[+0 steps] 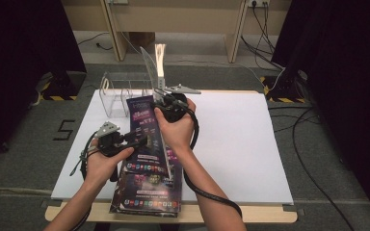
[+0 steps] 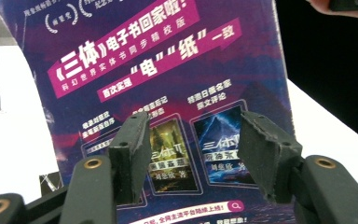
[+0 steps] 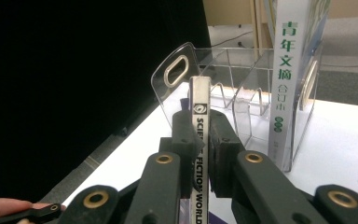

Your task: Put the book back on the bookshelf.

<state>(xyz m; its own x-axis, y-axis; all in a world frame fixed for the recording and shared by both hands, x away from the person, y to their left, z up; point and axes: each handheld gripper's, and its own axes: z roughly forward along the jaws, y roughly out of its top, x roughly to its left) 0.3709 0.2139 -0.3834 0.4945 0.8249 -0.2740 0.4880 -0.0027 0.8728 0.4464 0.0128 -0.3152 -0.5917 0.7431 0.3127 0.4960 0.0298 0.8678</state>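
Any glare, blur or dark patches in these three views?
High view: glare whitens the standing book in the clear rack; side curtains near black. Left gripper view: magazine print readable, jaws soft. Right gripper view: left half black, spine text sharp.

A white counter on a wooden frame stands on grey carpet. At its near edge a second purple magazine lies flat, overhanging the rim. In the rack's right-hand slot a white-spined volume with green Chinese characters stands upright. Black curtains hang at both sides, black cables trail over the floor to the right, and a "5" is marked on the carpet at left.
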